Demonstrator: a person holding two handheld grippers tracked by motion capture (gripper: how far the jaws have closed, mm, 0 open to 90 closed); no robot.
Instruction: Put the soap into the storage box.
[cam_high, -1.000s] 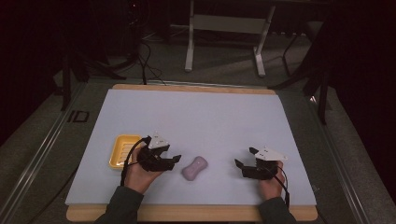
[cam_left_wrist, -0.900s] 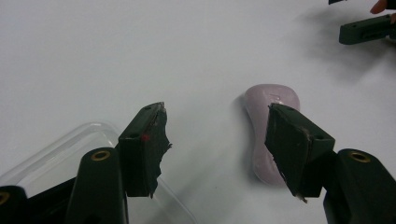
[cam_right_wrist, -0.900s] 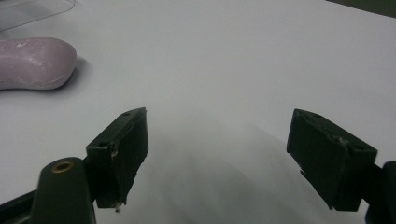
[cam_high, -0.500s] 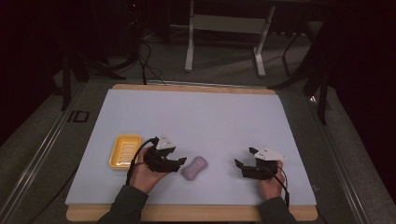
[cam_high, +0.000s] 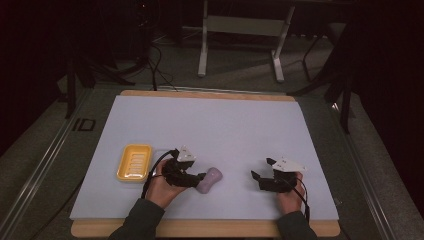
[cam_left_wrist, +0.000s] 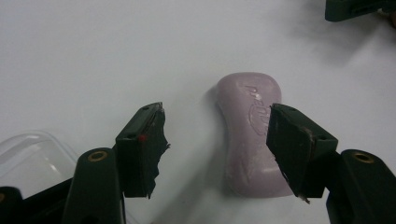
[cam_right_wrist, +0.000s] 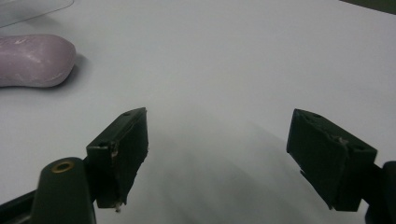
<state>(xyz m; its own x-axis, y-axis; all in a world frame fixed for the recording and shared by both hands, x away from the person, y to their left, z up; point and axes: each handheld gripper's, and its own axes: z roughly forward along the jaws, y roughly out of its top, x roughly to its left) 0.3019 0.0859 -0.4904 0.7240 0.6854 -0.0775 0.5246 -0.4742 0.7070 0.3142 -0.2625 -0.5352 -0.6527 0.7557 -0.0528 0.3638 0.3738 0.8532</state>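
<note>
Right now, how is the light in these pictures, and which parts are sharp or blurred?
High view: the surroundings are very dark, only the pale mat is evenly lit, and the image is soft. Left gripper view: the pink soap is sharp enough to show its embossed mark and throws a soft shadow to its left. Right gripper view: the right gripper jaws cast a blurred grey shadow on the mat.

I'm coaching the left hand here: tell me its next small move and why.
Probably ease the left gripper forward and down so both jaws straddle the pink soap bar, then close. Its jaws have just been opening, the bar lies flat on the white mat, and nothing is gripped yet.
</note>
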